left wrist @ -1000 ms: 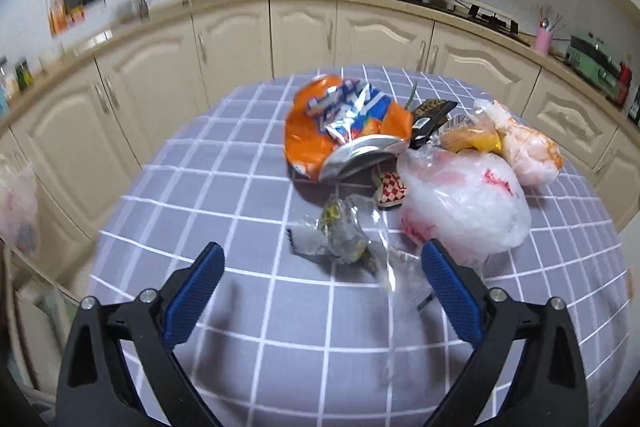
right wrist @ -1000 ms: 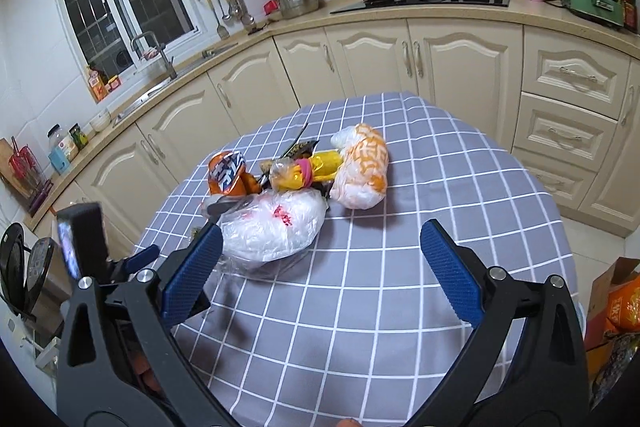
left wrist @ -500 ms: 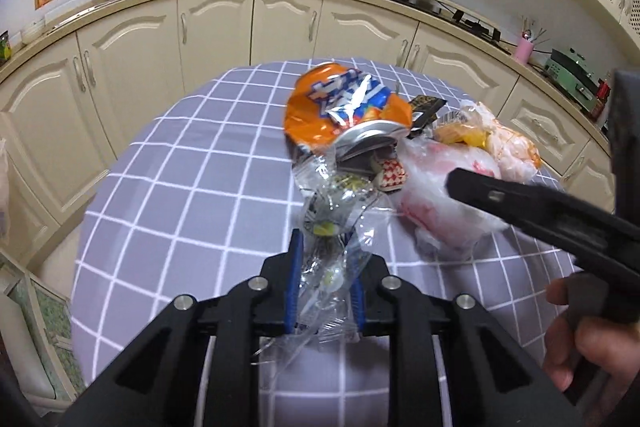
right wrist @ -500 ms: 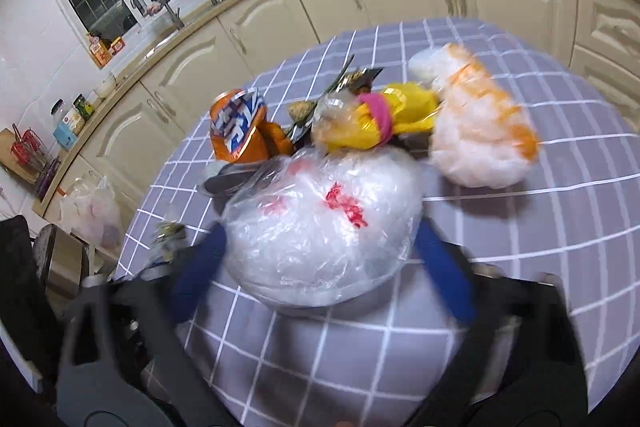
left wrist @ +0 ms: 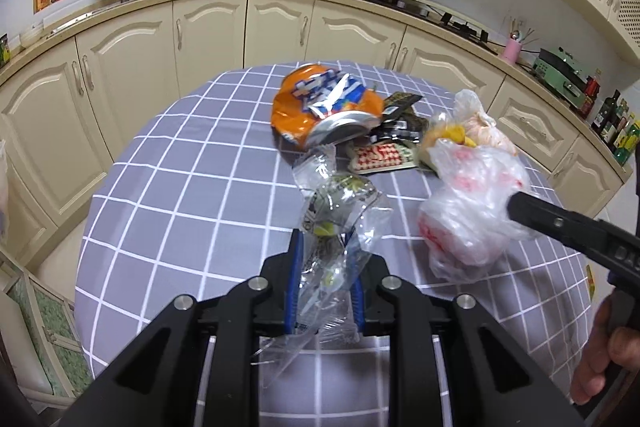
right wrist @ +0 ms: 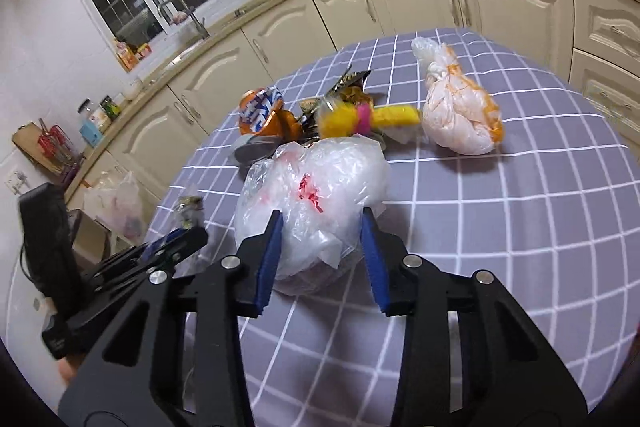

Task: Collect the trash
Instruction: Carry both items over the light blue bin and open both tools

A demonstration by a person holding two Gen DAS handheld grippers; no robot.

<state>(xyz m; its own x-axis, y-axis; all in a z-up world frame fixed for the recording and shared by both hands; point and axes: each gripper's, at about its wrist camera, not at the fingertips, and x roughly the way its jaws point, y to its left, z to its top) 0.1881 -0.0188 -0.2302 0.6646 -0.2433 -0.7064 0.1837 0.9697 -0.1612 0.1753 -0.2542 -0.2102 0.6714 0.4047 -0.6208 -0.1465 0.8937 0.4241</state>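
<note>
Both hands already have trash between their fingers, so the coming move turns on lifting each piece clear of the pile that lies just beyond it, toward the kitchen cabinets. The left gripper (left wrist: 324, 287) has its fingers nearly together, pinching a crumpled clear plastic wrapper (left wrist: 340, 211); the wrapper stands up out of the grip, its long axis running away from the fingers toward the crushed orange chip bag (left wrist: 324, 111), and its far end hangs near that bag, though I cannot tell whether they touch. The right gripper (right wrist: 320, 259) is closing on a white plastic bag with red print (right wrist: 316, 187), with a blue pad on each flank of the bag's near, lower part and the film bulging up between them. That bag sits on the grey checked table (right wrist: 520, 227), directly ahead of the right fingers. Behind it lie a yellow bundle with a pink band (right wrist: 360, 117) and, well off to the right, a knotted bag with orange print (right wrist: 460, 115). The right hand is nearer to those two, the left nearer to the chip bag and the red-and-white wrapper (left wrist: 380, 157). Both grippers point forward and down at the table, side by side, the left one showing at the left edge of the right wrist view. A straight rise looks likely to free both pieces.
</note>
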